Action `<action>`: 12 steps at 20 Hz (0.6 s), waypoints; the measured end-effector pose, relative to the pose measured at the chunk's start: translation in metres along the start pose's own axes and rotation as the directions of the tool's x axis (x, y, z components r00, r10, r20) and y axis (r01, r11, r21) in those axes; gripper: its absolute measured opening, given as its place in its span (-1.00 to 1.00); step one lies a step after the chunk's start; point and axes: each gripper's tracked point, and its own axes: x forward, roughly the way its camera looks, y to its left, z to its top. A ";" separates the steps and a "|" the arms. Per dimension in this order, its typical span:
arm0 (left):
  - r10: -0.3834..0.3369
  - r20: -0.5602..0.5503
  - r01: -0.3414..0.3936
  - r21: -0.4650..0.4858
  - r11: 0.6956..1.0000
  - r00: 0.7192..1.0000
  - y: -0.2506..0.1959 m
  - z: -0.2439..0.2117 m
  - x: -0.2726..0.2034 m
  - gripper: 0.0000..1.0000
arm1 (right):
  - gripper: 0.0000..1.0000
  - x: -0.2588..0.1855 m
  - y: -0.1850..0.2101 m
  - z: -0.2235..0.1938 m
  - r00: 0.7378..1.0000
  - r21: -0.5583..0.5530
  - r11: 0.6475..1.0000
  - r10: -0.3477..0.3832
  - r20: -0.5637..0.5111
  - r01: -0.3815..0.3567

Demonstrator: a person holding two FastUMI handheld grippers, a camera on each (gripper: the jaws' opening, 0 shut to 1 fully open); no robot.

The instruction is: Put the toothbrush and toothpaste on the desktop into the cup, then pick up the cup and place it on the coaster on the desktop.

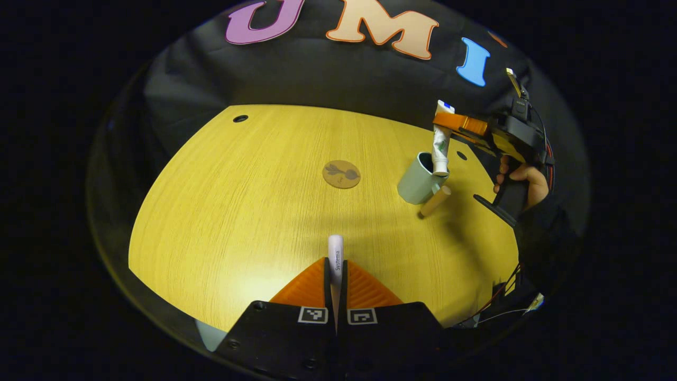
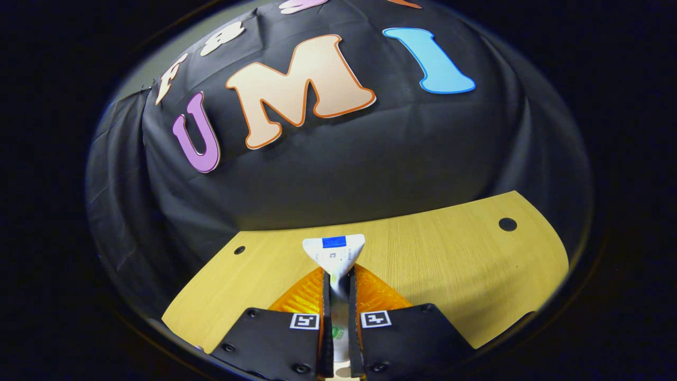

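At the bottom centre of the left gripper view, the left claw [image 1: 336,280] is clenched on the toothbrush [image 1: 335,255], whose white handle end pokes forward from between the two fingers above the bare table [image 1: 238,211]; the brush head is hidden behind the fingers. The handle carries small lettering along its length that seems to begin "Syst", too small to read for sure. At the right of that view, the right claw [image 1: 449,123], held by a hand [image 1: 523,180], grips the toothpaste [image 1: 441,143] near its flat crimped end, the tube hanging upright with its cap end down inside the mouth of the pale green cup [image 1: 418,180]. A short tan wooden handle juts from the cup's side toward the lower right. The round brown coaster [image 1: 341,174] lies left of the cup, apart from it, with a dark printed figure too small to make out. In the right gripper view, the right claw [image 2: 338,288] is clamped on the toothpaste [image 2: 334,254], whose fan-shaped white crimp with a blue patch sticks out past the fingertips at lower centre; its print is unreadable, and the cup below is hidden there.
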 end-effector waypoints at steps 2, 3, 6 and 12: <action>0.004 0.013 -0.004 -0.008 1.000 1.000 0.001 0.008 0.001 -1.00 | -0.72 0.006 -0.004 -0.004 1.000 -0.026 1.000 -0.004 0.003 0.004; 0.002 0.018 -0.002 -0.012 1.000 1.000 0.000 0.012 0.000 -1.00 | -0.72 0.010 -0.007 -0.010 1.000 -0.053 0.998 -0.014 -0.008 0.014; -0.011 0.038 0.011 -0.008 1.000 0.999 -0.004 0.023 -0.001 -1.00 | -0.66 0.014 -0.015 -0.030 0.998 -0.102 0.994 -0.029 -0.049 0.024; -0.061 0.102 0.057 0.041 0.998 0.993 -0.022 0.067 0.016 -1.00 | -0.07 -0.002 -0.014 -0.046 0.995 -0.077 0.997 -0.004 -0.100 -0.004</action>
